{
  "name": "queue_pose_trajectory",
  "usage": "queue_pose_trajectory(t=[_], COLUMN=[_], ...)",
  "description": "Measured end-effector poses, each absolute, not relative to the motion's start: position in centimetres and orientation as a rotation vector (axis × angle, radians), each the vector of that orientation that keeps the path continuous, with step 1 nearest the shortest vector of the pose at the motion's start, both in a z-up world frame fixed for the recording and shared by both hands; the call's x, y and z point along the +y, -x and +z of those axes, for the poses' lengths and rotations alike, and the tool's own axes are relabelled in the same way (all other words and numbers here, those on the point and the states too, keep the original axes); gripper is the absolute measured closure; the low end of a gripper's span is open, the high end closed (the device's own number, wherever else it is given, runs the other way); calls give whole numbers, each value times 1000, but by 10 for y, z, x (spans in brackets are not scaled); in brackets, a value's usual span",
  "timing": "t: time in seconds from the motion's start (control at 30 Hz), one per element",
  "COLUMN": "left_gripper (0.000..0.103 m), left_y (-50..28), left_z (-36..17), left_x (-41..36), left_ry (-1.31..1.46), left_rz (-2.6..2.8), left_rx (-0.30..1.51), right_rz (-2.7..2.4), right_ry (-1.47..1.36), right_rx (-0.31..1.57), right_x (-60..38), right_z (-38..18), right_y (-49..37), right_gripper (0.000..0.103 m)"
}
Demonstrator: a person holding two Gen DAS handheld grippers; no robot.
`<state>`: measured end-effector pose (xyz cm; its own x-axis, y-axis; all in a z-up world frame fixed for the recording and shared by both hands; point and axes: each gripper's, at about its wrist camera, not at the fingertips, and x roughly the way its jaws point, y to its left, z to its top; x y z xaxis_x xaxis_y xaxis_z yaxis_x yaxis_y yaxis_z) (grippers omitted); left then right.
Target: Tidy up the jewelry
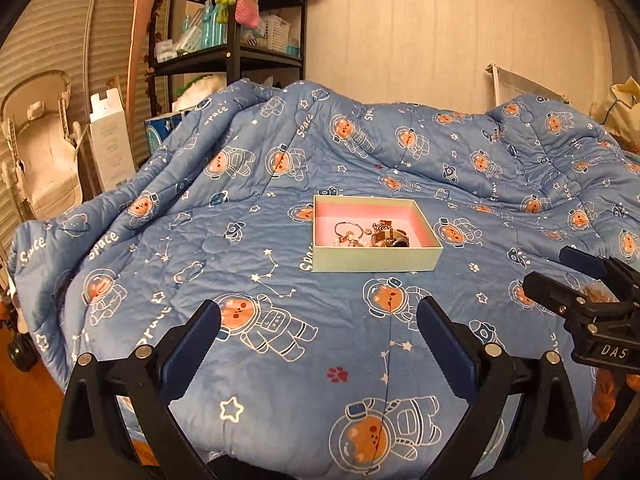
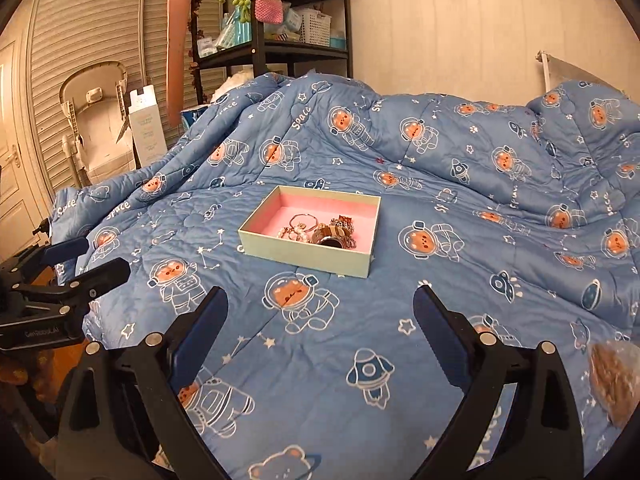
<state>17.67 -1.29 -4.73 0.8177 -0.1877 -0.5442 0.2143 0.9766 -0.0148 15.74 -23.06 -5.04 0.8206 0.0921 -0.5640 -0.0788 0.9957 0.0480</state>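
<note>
A pale green box (image 1: 376, 259) (image 2: 304, 256) with a pink lining sits on a blue astronaut-print quilt (image 1: 280, 320) (image 2: 360, 312). Inside it lies a heap of jewelry (image 1: 372, 234) (image 2: 320, 230): rings, bracelets, a dark band and small pearly beads. My left gripper (image 1: 320, 312) stands open and empty, well short of the box. My right gripper (image 2: 320, 300) is also open with nothing between its fingers, back from the box. The right gripper (image 1: 576, 280) shows at the right edge of the left wrist view, and the left gripper (image 2: 86, 260) at the left edge of the right wrist view.
A black shelf rack (image 1: 236, 52) (image 2: 276, 44) with bottles, a basket and soft toys stands behind the bed. A folded white chair (image 1: 36, 148) (image 2: 96, 120) and a tall carton (image 1: 112, 140) lean by slatted doors. A clear bag with brown contents (image 2: 614, 380) lies at the right.
</note>
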Motion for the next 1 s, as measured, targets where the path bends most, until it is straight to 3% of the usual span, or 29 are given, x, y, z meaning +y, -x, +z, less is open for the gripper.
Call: queue_pose_trajectory(t=[0.4,1.0], left_gripper=[7,7], left_y=[-72,-18], left_z=[-16,-12], left_x=[-12,-16], left_ry=[-10,24], left_rz=[-207,-135], left_rx=[548,581], right_rz=[15,30], right_ry=[-12,9], right_rx=[616,530], right_x=[-232,-227], right_z=[-30,0], right_y=[-49,6], right_gripper=[10,10])
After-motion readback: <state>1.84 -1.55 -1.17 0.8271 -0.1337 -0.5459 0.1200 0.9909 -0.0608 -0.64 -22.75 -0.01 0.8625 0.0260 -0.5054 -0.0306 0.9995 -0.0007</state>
